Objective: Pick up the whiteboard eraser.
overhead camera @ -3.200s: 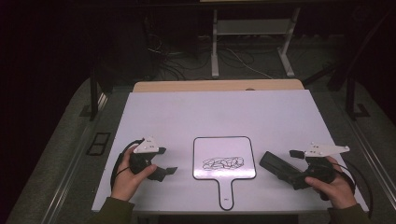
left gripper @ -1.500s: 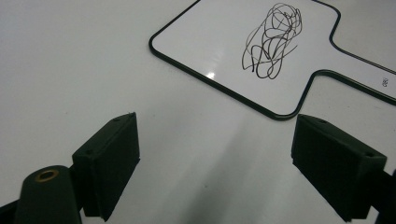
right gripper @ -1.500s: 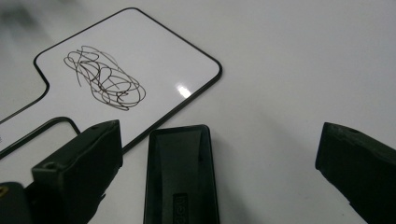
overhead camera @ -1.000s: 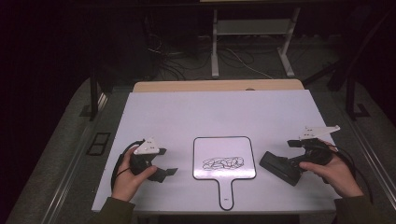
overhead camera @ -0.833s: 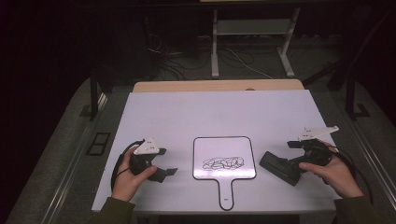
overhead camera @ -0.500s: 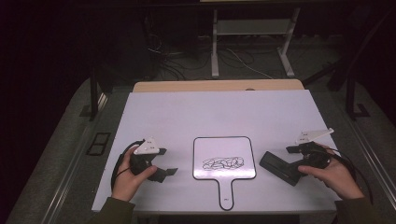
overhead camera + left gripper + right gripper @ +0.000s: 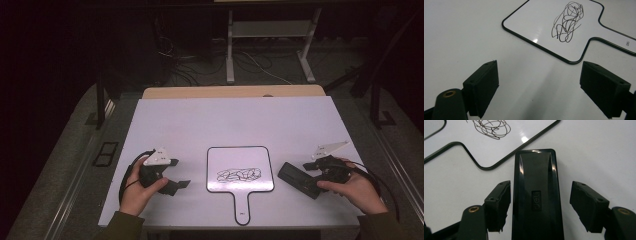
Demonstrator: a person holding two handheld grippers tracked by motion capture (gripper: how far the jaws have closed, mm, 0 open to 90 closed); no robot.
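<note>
Right claw (image 7: 540,205): mine to work now. I have its jaws straddling the black eraser (image 7: 537,195), one pad on each long flank. They have just been closing in on it, the eraser between them. The left pad looks right against the eraser's side or a hair off; the right pad stands off with bare table showing in the gap. Not yet a grip, by my reading.

Eraser: lies flat on the white table (image 7: 225,125), directly ahead of the claw and already inside it. Its long axis runs straight away from me along the line of the jaws, so the pads will meet its two long sides squarely. Its far, rounded end points toward the lower right corner of the small whiteboard (image 7: 241,170), near the black rim; I cannot tell whether it touches it. In the high view the eraser (image 7: 297,178) slants, far end toward the board, near end under my right hand (image 7: 352,187).

Whiteboard: paddle-shaped, handle toward me, a black scribble (image 7: 239,174) near its middle. It sits between the two claws.

Left claw (image 7: 539,85): jaws wide apart, nothing between them, resting on bare table left of the board, well apart from the eraser. The right hand is plainly the nearer one.
</note>
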